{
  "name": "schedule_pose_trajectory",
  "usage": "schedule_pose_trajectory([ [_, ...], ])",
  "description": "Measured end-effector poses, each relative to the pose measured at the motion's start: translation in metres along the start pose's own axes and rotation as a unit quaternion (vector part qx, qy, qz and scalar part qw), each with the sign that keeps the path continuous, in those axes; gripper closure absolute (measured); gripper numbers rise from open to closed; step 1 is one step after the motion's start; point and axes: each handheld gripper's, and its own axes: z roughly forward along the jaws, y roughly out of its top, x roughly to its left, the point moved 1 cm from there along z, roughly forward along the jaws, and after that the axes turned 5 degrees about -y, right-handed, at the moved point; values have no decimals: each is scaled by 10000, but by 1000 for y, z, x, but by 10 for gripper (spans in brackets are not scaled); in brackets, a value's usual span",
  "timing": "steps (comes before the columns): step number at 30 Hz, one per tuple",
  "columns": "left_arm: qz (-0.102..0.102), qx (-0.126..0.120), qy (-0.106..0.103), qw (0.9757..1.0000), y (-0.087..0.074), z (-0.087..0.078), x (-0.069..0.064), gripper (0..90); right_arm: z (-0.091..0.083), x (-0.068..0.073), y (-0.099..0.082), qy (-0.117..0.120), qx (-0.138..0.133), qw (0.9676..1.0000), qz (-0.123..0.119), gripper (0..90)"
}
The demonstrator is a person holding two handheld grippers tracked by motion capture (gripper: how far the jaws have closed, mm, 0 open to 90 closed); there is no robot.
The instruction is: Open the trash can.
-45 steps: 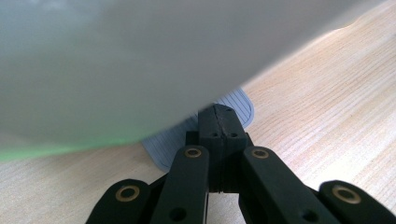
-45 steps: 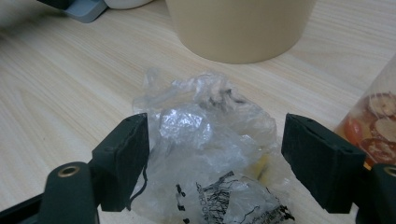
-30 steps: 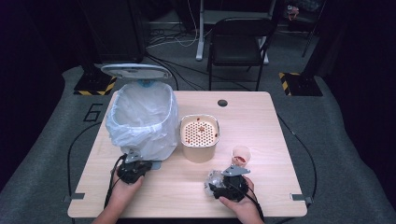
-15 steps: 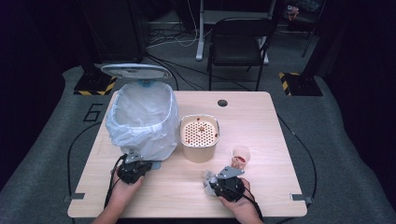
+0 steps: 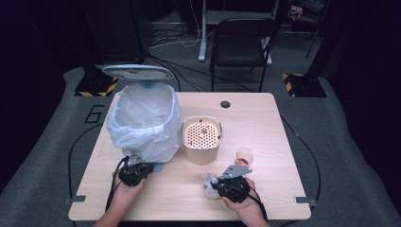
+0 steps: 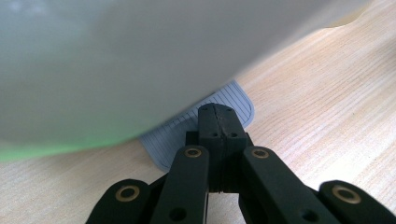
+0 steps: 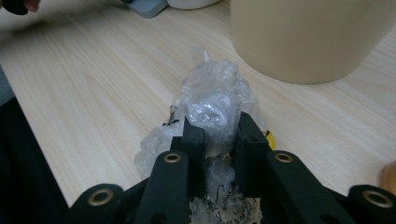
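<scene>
Down near the front edge of the table (image 5: 283, 142), the right gripper (image 5: 213, 183) has just been closing its jaws, and they now pinch a crumpled clear plastic wrapper (image 7: 212, 100) — the bundle bulges up between the two black pads. The wrapper sits on the right half of the table, just in front of the cream tub (image 5: 202, 140) and left of a small cup (image 5: 244, 156); bare wood lies to its left, between the two hands. The left gripper (image 6: 218, 112) has its jaws pressed together with nothing between them, its tip resting over the grey ribbed pedal (image 6: 233, 100) at the foot of the bin (image 5: 144, 120) — the white liner bulges close above it. The bin's lid (image 5: 137, 72) stands raised, overhanging the table's far left edge.
</scene>
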Motion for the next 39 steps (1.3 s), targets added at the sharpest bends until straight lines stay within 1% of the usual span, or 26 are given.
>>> schedule_pose_trajectory([
  [1, -6, -2, 2, 10000, 0, 0, 0, 900, -4, -1, 3, 36, 11, 10000, -22, 770],
  [2, -6, -1, 1, 10000, 0, 0, 0, 900, -5, 0, 5, 29, 15, 10000, 12, 770],
  [4, -6, 0, 2, 10000, 0, 0, 0, 900, -9, -2, 11, 54, -48, 10000, -33, 771],
  [5, -3, 1, 5, 10000, 0, 0, 0, 900, -9, -2, 11, 54, -48, 10000, -33, 771],
  [6, -3, 1, 5, 10000, 0, 0, 0, 900, -14, -1, 18, 64, -114, 9999, -25, 771],
  [10, -19, -9, -33, 10000, 0, 0, 0, 900, -24, -3, 33, 102, -284, 9995, -29, 770],
  [11, -15, -19, -24, 10000, 0, 0, 0, 900, -24, -3, 33, 102, -284, 9995, -29, 770],
  [12, -17, -23, -26, 10000, 0, 0, 0, 900, -28, -6, 41, 103, -359, 9993, -45, 770],
  [13, -22, 1, -17, 10000, 0, 0, 0, 900, -29, -7, 43, 88, -394, 9992, -58, 770],
  [15, -3, 3, -5, 10000, 0, 0, 0, 900, -32, -9, 50, 113, -453, 9989, 5, 770],
  [16, -3, 3, -5, 10000, 0, 0, 0, 900, -32, -9, 50, 113, -453, 9989, 5, 770],
  [17, -13, -18, -19, 10000, 0, 0, 0, 900, -36, -12, 59, 55, -482, 9988, -76, 770],
  [22, -14, -16, -26, 10000, 0, 0, 0, 900, -47, -14, 78, -18, -544, 9982, -253, 770],
  [23, -13, -13, -26, 10000, 0, 0, 0, 900, -49, -14, 81, -9, -547, 9981, -273, 770],
  [24, -13, -13, -26, 10000, 0, 0, 0, 900, -49, -14, 81, -9, -547, 9981, -273, 770],
  [25, -11, -13, -25, 10000, 0, 0, 0, 900, -51, -16, 89, -24, -558, 9980, -303, 771],
  [26, -11, -13, -25, 10000, 0, 0, 0, 900, -51, -16, 89, -24, -558, 9980, -303, 771],
  [27, -10, -15, -25, 10000, 0, 0, 0, 900, -51, -17, 95, -35, -564, 9978, -351, 770],
  [30, -10, -3, -11, 10000, 0, 0, 0, 900, -51, -17, 99, -15, -575, 9979, -311, 771],
  [32, -34, -19, -27, 10000, 0, 0, 0, 900, -52, -16, 107, -9, -594, 9975, -391, 770],
  [33, -34, -19, -27, 10000, 0, 0, 0, 900, -52, -16, 107, -9, -594, 9975, -391, 770],
  [35, -34, -19, -26, 10000, 0, 0, 0, 900, -55, -16, 114, 18, -658, 9968, -463, 771],
  [36, -32, -16, -26, 10000, 0, 0, 0, 900, -59, -14, 121, 55, -697, 9966, -438, 771],
  [37, -32, -16, -26, 10000, 0, 0, 0, 900, -59, -14, 121, 55, -697, 9966, -438, 771],
  [38, -34, -17, -26, 10000, 0, 0, 0, 900, -62, -12, 129, 45, -744, 9961, -464, 770],
  [39, -29, -16, -22, 10000, 0, 0, 0, 900, -63, -12, 132, 42, -773, 9959, -473, 770],
])
